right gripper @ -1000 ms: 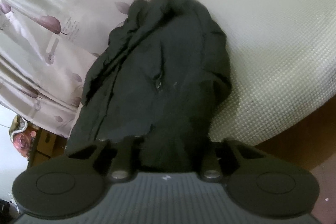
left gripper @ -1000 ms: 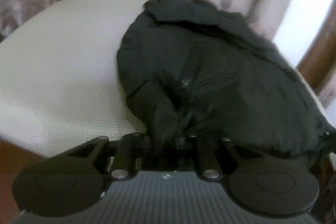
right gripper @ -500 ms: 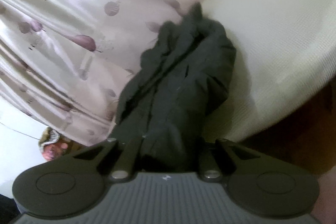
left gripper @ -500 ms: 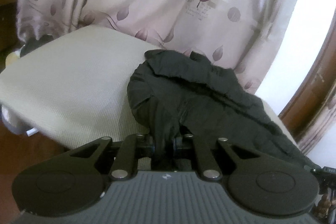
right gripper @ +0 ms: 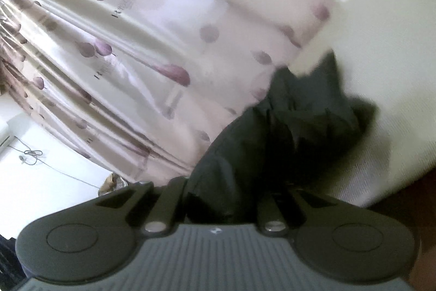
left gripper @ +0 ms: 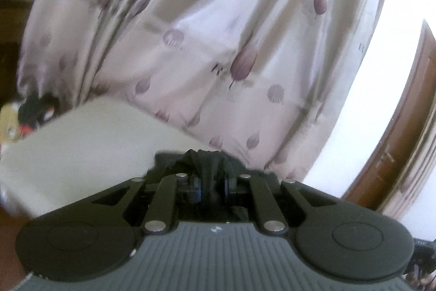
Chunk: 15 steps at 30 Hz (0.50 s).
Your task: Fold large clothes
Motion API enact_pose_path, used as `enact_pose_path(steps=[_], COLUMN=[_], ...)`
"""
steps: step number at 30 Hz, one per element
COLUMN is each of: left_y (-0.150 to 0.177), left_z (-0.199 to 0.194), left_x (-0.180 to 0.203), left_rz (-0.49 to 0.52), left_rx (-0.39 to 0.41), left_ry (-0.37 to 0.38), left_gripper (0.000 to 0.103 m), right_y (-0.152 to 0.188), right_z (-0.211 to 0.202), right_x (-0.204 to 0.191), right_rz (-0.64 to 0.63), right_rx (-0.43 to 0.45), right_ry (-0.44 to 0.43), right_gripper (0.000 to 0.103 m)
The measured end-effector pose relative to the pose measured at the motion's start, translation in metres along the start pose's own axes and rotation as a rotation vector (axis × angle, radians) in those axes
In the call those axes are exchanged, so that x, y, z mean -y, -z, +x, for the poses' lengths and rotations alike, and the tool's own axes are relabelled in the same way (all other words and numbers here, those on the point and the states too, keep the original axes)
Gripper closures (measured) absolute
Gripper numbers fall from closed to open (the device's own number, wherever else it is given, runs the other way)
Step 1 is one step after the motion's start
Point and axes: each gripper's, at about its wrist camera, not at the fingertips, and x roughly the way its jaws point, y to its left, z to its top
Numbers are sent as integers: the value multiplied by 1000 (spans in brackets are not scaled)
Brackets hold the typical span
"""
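The black jacket (right gripper: 286, 143) hangs bunched and unfolded, trailing onto the cream bed (right gripper: 387, 51) before the curtain (left gripper: 218, 45). The left gripper (left gripper: 211, 188) and right gripper (right gripper: 222, 198) each have jaws clenched on its fabric. Judging by this, folding has barely begun: spreading flat and every fold remain.

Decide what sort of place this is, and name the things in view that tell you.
Probably a room in a home, perhaps a bedroom: a leaf-patterned curtain, a cream padded surface like a mattress or cushion, and a dark garment being handled over it.
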Motion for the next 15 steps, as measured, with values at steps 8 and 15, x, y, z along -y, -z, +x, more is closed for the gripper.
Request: enact_pose_path(steps=[8,15], left_y=[-46,-42], left_z=[134,262], left_x=[27,2], left_rz=[99,160], left_rx=[5,-86], left_ry=[-102,-241], left_gripper=[88,85], right_y=[-102,-145], right_z=[107,213], right_x=[34,106], right_rz=[51,144], right_rx=[1,-39], right_ry=[88,274], right_gripper=[95,95])
